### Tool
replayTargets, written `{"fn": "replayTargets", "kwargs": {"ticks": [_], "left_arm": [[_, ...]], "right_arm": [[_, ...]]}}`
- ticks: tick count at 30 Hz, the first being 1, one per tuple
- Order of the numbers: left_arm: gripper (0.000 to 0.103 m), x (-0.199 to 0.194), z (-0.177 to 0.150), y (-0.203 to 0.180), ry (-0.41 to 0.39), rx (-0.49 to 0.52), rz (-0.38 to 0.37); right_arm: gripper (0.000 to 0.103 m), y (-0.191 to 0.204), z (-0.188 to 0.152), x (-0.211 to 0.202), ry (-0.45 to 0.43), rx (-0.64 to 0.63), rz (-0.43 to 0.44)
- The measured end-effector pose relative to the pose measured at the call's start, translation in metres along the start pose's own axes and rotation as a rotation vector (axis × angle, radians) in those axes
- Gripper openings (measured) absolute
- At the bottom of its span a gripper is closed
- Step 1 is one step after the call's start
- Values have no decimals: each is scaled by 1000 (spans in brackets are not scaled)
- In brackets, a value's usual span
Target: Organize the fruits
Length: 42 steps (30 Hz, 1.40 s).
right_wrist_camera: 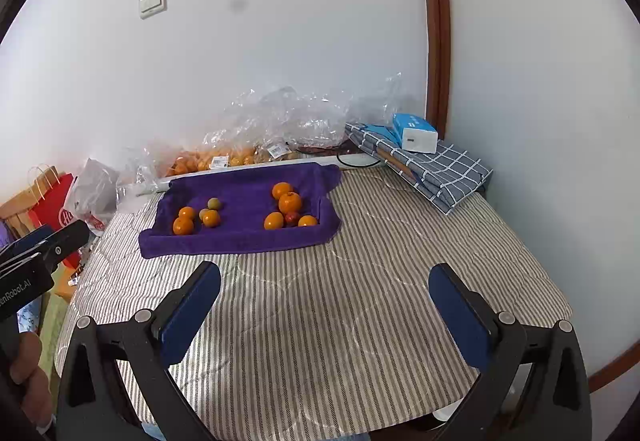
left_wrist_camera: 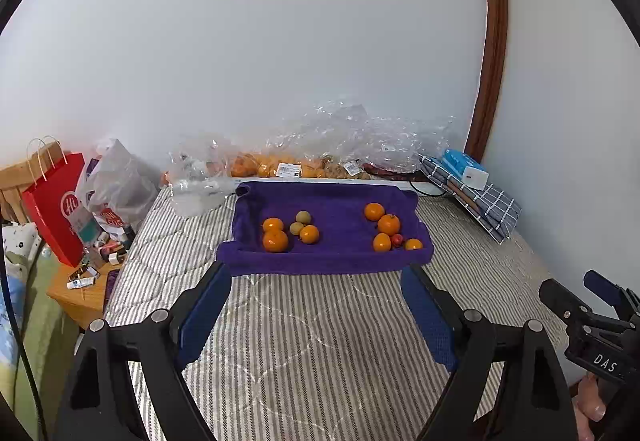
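Note:
A purple towel (left_wrist_camera: 332, 261) (right_wrist_camera: 240, 241) lies on a striped mattress. On its left are three oranges (left_wrist_camera: 275, 240) (right_wrist_camera: 183, 226) and two small greenish fruits (left_wrist_camera: 303, 217) (right_wrist_camera: 215, 203). On its right are several oranges (left_wrist_camera: 388, 224) (right_wrist_camera: 289, 202) and one small red fruit (left_wrist_camera: 397, 239) (right_wrist_camera: 291, 217). My left gripper (left_wrist_camera: 316, 281) is open and empty, just short of the towel's near edge. My right gripper (right_wrist_camera: 324, 281) is open and empty, further back over the mattress. Each gripper shows at the edge of the other's view.
Clear plastic bags with more oranges (left_wrist_camera: 276, 167) (right_wrist_camera: 216, 159) lie along the wall behind the towel. A folded checked cloth (left_wrist_camera: 484, 201) (right_wrist_camera: 440, 169) with a blue-white box (left_wrist_camera: 466, 167) (right_wrist_camera: 416, 131) sits at the back right. A red bag (left_wrist_camera: 52, 209) and a cluttered bedside stand are left.

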<state>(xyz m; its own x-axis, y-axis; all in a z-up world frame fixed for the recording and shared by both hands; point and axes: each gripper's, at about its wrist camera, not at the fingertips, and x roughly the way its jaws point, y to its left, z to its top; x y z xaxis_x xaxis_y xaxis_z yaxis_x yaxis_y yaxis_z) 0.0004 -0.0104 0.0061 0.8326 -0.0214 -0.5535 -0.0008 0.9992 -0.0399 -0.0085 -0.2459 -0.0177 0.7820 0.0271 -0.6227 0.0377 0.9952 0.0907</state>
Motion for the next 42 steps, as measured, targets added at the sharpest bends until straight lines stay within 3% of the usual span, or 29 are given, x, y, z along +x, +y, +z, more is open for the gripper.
{"fn": "replayTargets", "kwargs": {"ticks": [42], "left_arm": [[86,-2,-3,2,-2,-7,0]], "right_arm": [[102,-3,-5,-3,10,-3,-13]]}}
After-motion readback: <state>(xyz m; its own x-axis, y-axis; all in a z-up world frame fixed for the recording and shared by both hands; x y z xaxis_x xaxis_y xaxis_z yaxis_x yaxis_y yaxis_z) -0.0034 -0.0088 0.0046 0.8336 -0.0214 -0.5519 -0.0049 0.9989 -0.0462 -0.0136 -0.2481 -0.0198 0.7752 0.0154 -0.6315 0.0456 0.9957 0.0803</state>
